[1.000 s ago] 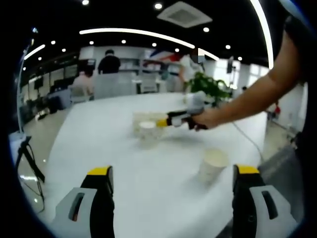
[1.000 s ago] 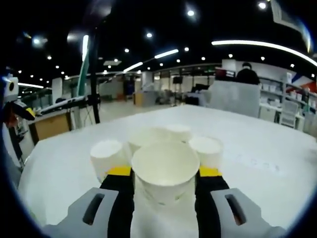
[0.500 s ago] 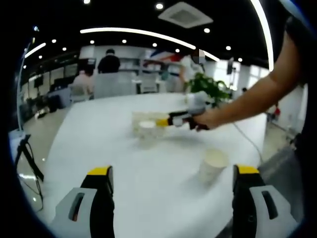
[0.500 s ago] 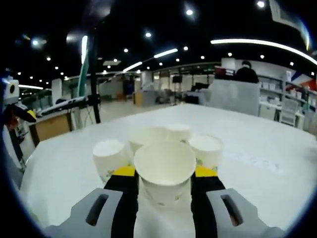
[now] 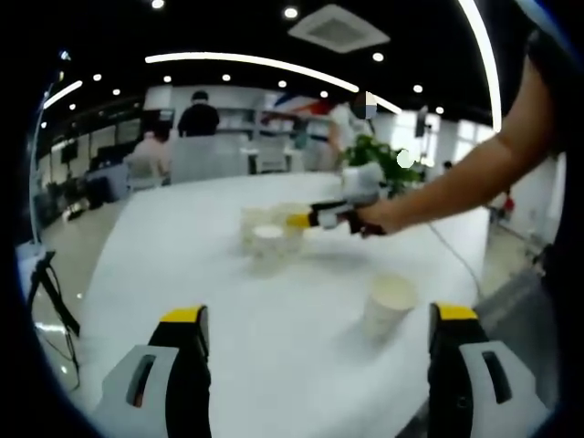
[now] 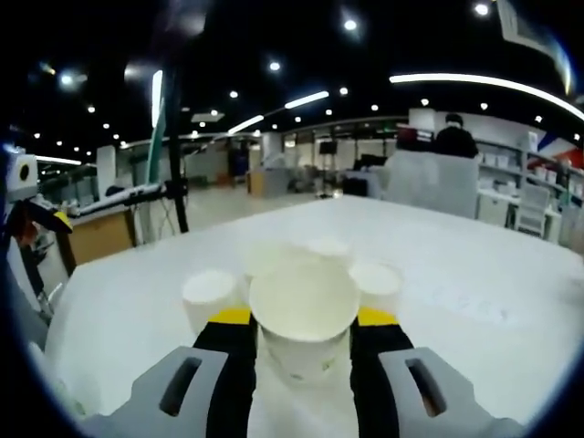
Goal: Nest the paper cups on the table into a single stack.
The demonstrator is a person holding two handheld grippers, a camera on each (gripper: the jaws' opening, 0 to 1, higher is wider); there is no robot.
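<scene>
Right gripper clamped on a white paper cup over the white round table; left gripper wide open, holding nothing.

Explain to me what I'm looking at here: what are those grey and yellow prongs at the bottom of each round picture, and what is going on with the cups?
There is no robot here. A person holds a hand tool with two jaws in each hand, and a fisheye camera rides on each tool, looking forward along its jaws. The prongs are those jaws.

In the left gripper view, the left gripper is open over the white table, holding nothing. A lone white paper cup stands near its right-hand jaw. Farther off, the person's hand reaches the other tool toward a cluster of white paper cups.

In the right gripper view, the right gripper has its jaws closed on one white paper cup, upright with its open mouth up. The other cups stand just behind it.

The aim is one nested stack.
</scene>
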